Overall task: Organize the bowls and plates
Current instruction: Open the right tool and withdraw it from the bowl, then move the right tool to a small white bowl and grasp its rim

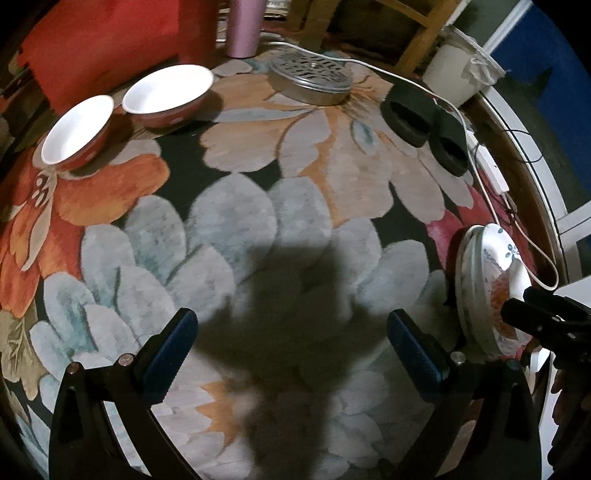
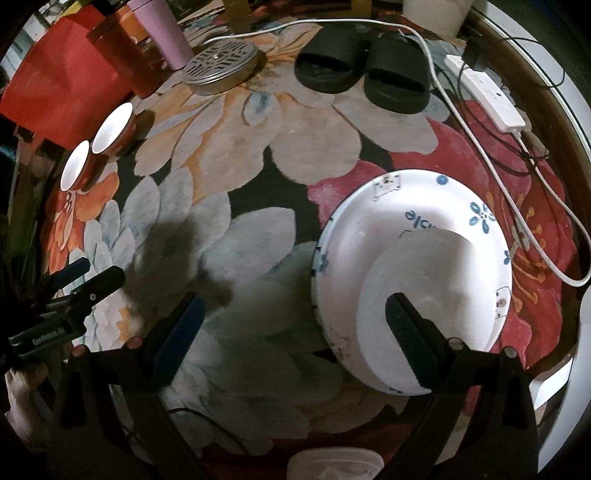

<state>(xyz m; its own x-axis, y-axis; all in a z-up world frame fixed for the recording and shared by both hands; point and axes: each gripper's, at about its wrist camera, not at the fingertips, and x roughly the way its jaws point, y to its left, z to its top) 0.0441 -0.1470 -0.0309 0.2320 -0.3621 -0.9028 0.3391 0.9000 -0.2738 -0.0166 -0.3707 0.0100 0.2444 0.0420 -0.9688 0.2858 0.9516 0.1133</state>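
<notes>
Both grippers, left gripper (image 1: 291,354) and right gripper (image 2: 295,332): black frames, blue ribbed finger pads (image 1: 168,356), silver pivot screws (image 1: 126,359).

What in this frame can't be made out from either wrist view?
- Stack of white blue-flowered plates: plate count unclear; the right gripper, jaws open, covers the near rim.
- Two red white-lined bowls: contents hidden from the right view, seen edge-on.
- Pink cylindrical tumbler: top cropped in both views.

Home floor: floral rug (image 1: 258,229), slippers (image 2: 362,77).
</notes>
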